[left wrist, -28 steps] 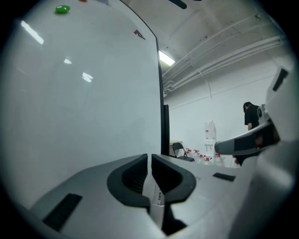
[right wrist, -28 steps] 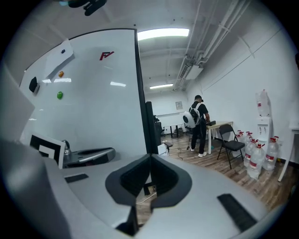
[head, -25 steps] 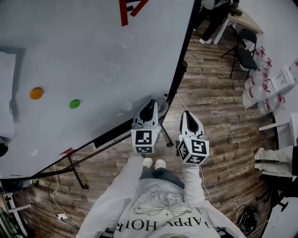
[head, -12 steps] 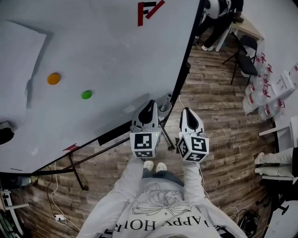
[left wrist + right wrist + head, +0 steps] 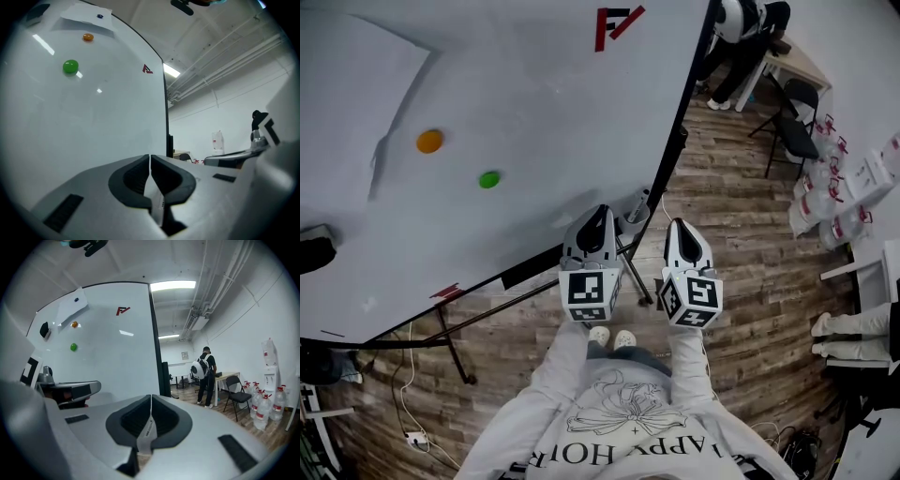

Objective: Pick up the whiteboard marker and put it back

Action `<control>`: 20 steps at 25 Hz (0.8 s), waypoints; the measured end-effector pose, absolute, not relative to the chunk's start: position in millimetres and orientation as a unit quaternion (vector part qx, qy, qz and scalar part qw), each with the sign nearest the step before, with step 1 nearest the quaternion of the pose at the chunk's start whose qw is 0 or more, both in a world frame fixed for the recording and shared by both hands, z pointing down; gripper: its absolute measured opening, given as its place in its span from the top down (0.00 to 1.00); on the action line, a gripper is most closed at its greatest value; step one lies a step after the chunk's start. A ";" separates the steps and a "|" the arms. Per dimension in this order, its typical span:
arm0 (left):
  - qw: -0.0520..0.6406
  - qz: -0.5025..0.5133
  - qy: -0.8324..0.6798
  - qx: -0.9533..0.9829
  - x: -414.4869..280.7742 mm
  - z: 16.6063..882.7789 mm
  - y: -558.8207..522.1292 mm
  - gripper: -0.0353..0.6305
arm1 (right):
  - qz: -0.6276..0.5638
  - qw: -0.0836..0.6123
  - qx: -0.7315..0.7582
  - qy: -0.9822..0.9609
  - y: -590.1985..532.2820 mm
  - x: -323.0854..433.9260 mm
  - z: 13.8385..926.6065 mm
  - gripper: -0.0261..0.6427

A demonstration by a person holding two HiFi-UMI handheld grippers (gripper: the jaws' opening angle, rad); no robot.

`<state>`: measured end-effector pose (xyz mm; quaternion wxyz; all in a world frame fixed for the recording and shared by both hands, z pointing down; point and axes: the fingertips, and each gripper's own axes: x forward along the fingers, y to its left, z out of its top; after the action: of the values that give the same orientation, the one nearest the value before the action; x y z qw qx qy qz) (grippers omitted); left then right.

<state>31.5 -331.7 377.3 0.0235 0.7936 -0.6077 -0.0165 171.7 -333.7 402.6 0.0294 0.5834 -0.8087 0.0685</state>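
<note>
A room with a wood-plank floor (image 5: 741, 253) holds a large whiteboard (image 5: 534, 112) on a wheeled stand, which fills the left and far part of the head view. The board carries a green magnet (image 5: 489, 179) and an orange magnet (image 5: 429, 142), and a dark ledge (image 5: 525, 268) runs along its lower edge.

The person stands near the board's right lower corner with both sleeved forearms stretched forward, side by side and close together. Both tools point roughly level. The left claw (image 5: 601, 210) faces the board's surface and the right claw (image 5: 679, 225) looks past the board's right edge into the room.

Each claw's own view shows its jaws pressed together with nothing between them, so both are closed and empty.

The whiteboard marker cannot be made out in any view. It may lie on the ledge, but that is not visible.

The task appears to be at its start, with the marker yet to be found and reached. The next move calls for locating it, spreading one claw's jaws and lining them across the marker's barrel.
</note>
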 end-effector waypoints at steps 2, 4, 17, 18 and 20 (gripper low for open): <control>0.023 -0.015 -0.609 0.792 29.0 376.2 -329.3 0.93 | 0.066 0.030 0.582 -0.810 -331.8 170.0 401.5 0.95; 0.021 -0.014 -0.611 0.791 27.1 374.6 -327.3 0.93 | 0.065 0.030 0.580 -0.811 -330.3 168.6 400.5 0.95; 0.011 -0.002 -0.618 0.786 23.5 375.0 -319.5 0.93 | 0.068 0.028 0.582 -0.810 -322.8 166.9 403.6 0.95; 0.011 -0.002 -0.619 0.786 23.2 375.1 -319.5 0.93 | 0.068 0.029 0.581 -0.810 -322.8 166.9 403.8 0.95; 0.012 -0.003 -0.619 0.785 22.8 375.3 -319.8 0.93 | 0.068 0.029 0.581 -0.810 -323.0 166.4 404.3 0.95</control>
<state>22.8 -319.8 375.3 0.0119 0.7854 -0.6189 -0.0027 166.4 -323.0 404.3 0.0293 0.5812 -0.8104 0.0684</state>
